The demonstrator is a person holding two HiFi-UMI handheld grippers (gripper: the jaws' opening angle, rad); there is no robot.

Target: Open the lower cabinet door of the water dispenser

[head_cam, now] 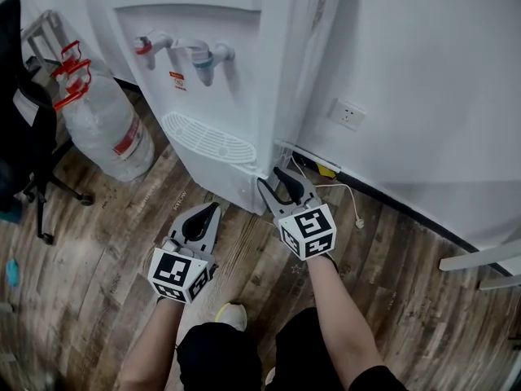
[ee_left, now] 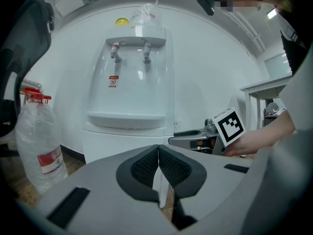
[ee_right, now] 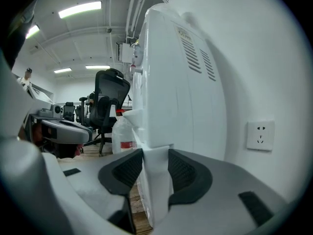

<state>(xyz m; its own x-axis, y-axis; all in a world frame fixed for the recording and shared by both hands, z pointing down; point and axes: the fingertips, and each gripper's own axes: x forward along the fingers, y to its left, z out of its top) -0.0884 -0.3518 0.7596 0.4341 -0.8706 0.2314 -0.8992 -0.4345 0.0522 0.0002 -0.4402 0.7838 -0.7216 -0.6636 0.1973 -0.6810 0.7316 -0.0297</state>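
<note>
The white water dispenser (head_cam: 220, 63) stands against the wall, with a red and a blue tap above a drip tray. Its lower cabinet door (head_cam: 213, 177) is the white front panel below the tray. My right gripper (head_cam: 275, 179) is at the dispenser's lower right corner. In the right gripper view its jaws are shut on the door's white edge (ee_right: 155, 180), pads pressing both sides. My left gripper (head_cam: 210, 208) hovers over the wooden floor just in front of the door, shut with nothing in it (ee_left: 158, 153). The door (ee_left: 122, 143) fills the view ahead of it.
A large water bottle (head_cam: 106, 125) with a red handle leans left of the dispenser. An office chair (head_cam: 28, 145) is at the far left. A wall socket (head_cam: 348, 115) and a loose cable with plug (head_cam: 358, 222) are on the right, beside a white furniture edge (head_cam: 484, 259).
</note>
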